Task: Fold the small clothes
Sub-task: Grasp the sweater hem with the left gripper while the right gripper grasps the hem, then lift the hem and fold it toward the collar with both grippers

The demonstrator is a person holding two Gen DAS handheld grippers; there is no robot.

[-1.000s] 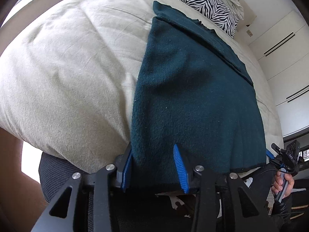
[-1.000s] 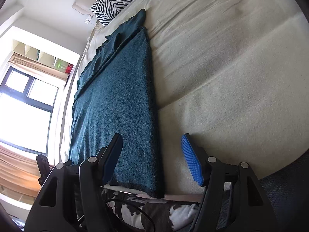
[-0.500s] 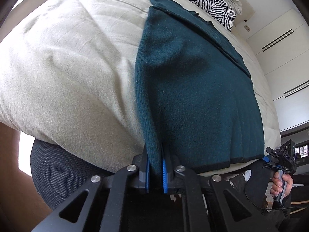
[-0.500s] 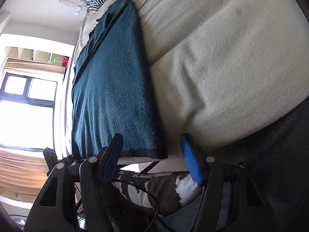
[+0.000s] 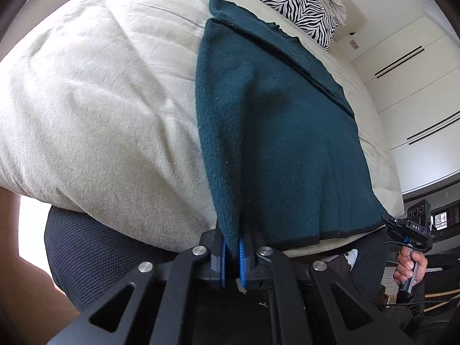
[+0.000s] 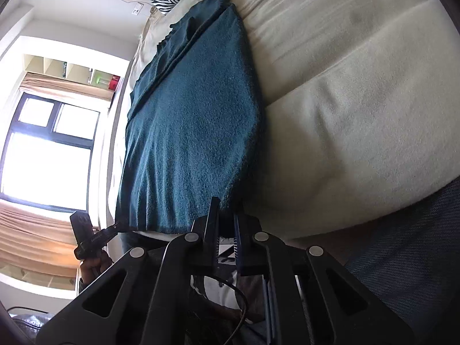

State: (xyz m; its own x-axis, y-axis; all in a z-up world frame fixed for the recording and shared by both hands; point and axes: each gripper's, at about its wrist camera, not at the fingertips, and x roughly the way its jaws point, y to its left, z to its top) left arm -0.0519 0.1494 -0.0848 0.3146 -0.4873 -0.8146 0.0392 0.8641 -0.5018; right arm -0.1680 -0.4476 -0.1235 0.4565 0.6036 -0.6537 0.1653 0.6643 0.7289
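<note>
The left tongs [image 5: 231, 254] were closed on the near left corner of a dark green sweater [image 5: 276, 132], with the knitted cloth squeezed between the two blue pads [image 5: 222, 256]. The right tongs [image 6: 225, 231] were nearly closed on the near right corner of the same sweater [image 6: 189, 132]; the cloth went in between the fingers, but it was hard to see how firmly it was pinched.

The sweater lay flat on a cream blanket [image 5: 95, 109] over the bed. Its long side ran from the near edge of the bed to the far end, where a zebra pillow [image 5: 290, 5] rested. The hem was near and hung a little over the edge of the bed, and a folded part lay along the far right side.

In the left view the right hand [image 5: 409, 264] gripped its handle, at the right of the hem. In the right view the left hand [image 6: 93, 264] was low at the left, in front of a bright window [image 6: 46, 149].
</note>
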